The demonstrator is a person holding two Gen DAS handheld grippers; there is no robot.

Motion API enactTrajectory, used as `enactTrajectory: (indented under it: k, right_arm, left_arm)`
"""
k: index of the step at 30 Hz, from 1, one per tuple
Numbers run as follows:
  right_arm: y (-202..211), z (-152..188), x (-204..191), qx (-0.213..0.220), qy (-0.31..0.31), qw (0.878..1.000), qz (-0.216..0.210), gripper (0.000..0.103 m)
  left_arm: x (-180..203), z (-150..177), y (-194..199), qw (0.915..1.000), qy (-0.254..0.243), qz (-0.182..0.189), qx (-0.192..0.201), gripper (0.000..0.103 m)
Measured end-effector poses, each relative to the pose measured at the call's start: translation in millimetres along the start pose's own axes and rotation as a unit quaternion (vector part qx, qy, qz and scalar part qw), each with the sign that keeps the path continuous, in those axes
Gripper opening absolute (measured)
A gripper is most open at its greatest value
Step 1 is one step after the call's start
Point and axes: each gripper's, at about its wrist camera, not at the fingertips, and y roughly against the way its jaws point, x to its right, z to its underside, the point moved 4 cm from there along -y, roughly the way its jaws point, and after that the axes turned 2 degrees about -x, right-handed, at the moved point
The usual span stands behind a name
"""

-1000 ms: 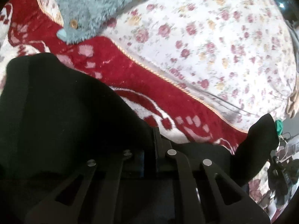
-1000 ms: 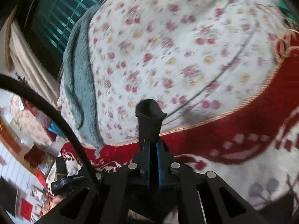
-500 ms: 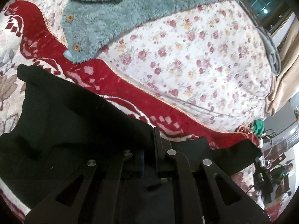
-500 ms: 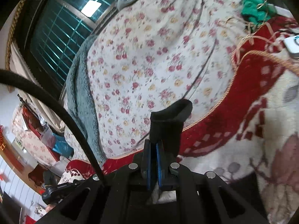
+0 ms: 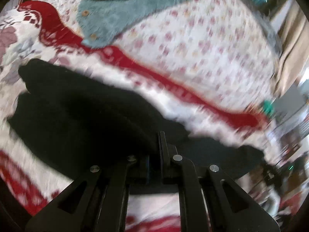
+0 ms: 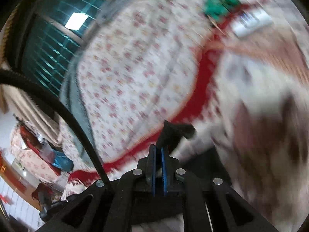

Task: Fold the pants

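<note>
The black pants [image 5: 81,112] lie spread on a red and white blanket [image 5: 135,65], filling the lower left of the left wrist view. My left gripper [image 5: 157,150] is shut on the pants' edge. In the right wrist view a small black corner of the pants [image 6: 175,133] sticks up out of my right gripper [image 6: 158,154], which is shut on it. Both views are blurred by motion.
A teal fleece garment with buttons [image 5: 123,13] lies on a floral quilt [image 5: 202,44] beyond the pants. A green object [image 6: 218,3] and a white device [image 6: 251,23] lie near the blanket's far edge. A window with blinds [image 6: 48,38] is behind.
Both grippers have pulled back toward me with the pants held; more of the pants now lies spread on the blanket, and the quilt looks farther away.
</note>
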Motion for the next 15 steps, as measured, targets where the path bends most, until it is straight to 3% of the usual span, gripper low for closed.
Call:
enactTrajectory:
  k: [3,5,7,10,15]
  right_arm:
    - [-12,23,28,-0.04,-0.025,0.998,0.028,0.005]
    - [-15,26,38,-0.048,-0.046,0.997,0.033,0.005]
    - [-14,22,36,-0.044,-0.044,0.998,0.026,0.005]
    - [-12,18,28,-0.038,-0.014,0.998,0.05,0.005]
    - [-5,14,35,-0.015,-0.023,0.997,0.075,0.005]
  left_arm:
    - [-14,26,-22,0.9992,0.007,-0.023,-0.031,0.006]
    - [-18,27,-25,0.9992,0.016,-0.021,-0.029,0.006]
    - [-15,24,-23,0.9994,0.012,-0.024,-0.02,0.006]
    - [-7,20,-19,0.9996,0.002,-0.029,-0.008,0.006]
    - [-2,23,-21,0.9993,-0.008,-0.036,0.006,0.006]
